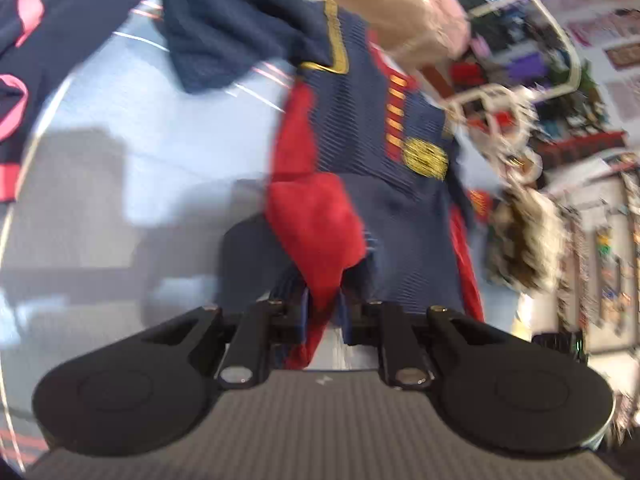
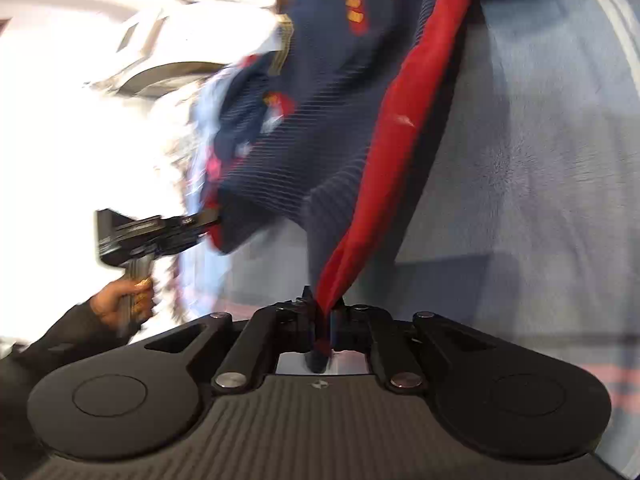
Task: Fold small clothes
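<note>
We have the navy and red jersey (image 1: 360, 152) lifted off the pale blue surface (image 1: 160, 140), hanging between our two tools: the left gripper (image 1: 324, 312) is pinching a bunched red and navy edge, and the right gripper (image 2: 324, 320) is pressed together on a fold of the red side panel. This looks like the lift-and-spread step before any fold. Next we judge the cloth must be drawn taut and laid flat, clear of the other navy and pink garment (image 1: 24, 40) lying nearby.
</note>
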